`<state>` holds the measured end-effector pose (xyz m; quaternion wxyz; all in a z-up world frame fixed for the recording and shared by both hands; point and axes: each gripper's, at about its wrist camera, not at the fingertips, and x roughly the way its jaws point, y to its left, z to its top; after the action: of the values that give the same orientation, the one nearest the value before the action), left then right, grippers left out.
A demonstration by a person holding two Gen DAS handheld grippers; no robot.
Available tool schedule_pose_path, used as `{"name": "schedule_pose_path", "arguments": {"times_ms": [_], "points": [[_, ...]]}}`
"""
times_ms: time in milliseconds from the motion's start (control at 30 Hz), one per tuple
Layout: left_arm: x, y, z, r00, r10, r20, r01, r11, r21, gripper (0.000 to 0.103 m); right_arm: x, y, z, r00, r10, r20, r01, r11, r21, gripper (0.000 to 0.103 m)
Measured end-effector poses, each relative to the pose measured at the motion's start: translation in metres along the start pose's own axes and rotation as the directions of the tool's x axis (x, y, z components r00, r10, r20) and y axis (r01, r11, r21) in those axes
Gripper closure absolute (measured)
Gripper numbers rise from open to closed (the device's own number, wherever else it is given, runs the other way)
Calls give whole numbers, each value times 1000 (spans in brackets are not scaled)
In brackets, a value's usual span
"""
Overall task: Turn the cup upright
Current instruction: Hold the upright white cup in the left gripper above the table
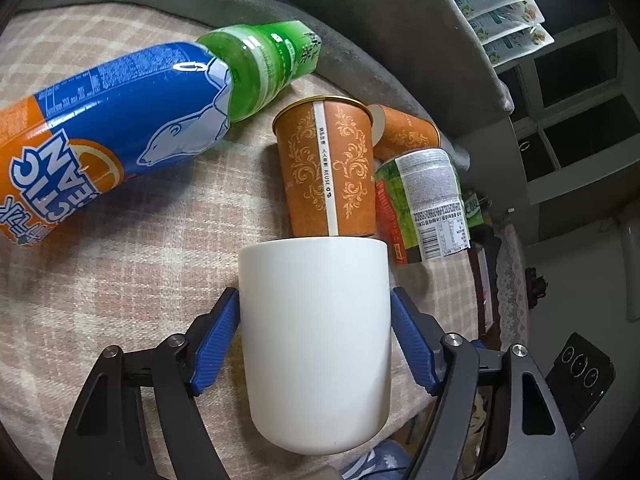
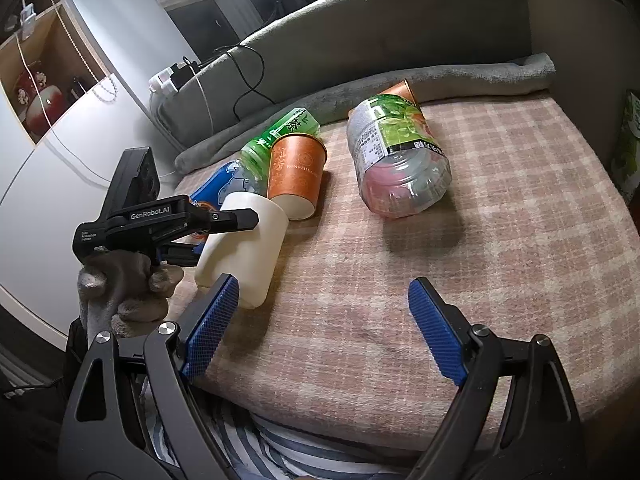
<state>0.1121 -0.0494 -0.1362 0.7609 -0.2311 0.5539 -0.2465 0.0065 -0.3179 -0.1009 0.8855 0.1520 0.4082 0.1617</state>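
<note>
A plain white cup (image 1: 316, 340) lies on its side on the checked blanket (image 1: 140, 264), its rim pointing away from me toward an orange paper cup. My left gripper (image 1: 315, 304) straddles the white cup, a blue pad on each side; the right pad shows a small gap, so the grip looks loose or just closing. In the right wrist view the white cup (image 2: 244, 248) lies at the left with the left gripper over it. My right gripper (image 2: 324, 312) is open and empty above bare blanket (image 2: 500, 216), to the right of the cup.
An orange paper cup (image 1: 328, 168) lies just beyond the white cup, a second orange cup (image 1: 404, 132) behind it. A blue-orange bottle (image 1: 100, 128), a green bottle (image 1: 260, 64) and a clear labelled bottle (image 2: 396, 156) lie on the blanket. A grey cushion (image 2: 360, 40) backs it.
</note>
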Motion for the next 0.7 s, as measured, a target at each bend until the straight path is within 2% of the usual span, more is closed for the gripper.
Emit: {"name": "schedule_pose_path", "arguments": {"times_ms": [433, 700], "points": [[-15, -37, -12, 990, 68, 121, -86, 984, 155, 29, 2, 0, 0, 1000, -1, 5, 1, 1000, 0, 14], [-16, -51, -20, 984, 87, 157, -120, 969, 215, 29, 1, 0, 0, 1000, -10, 11, 10, 1000, -9, 14]]}}
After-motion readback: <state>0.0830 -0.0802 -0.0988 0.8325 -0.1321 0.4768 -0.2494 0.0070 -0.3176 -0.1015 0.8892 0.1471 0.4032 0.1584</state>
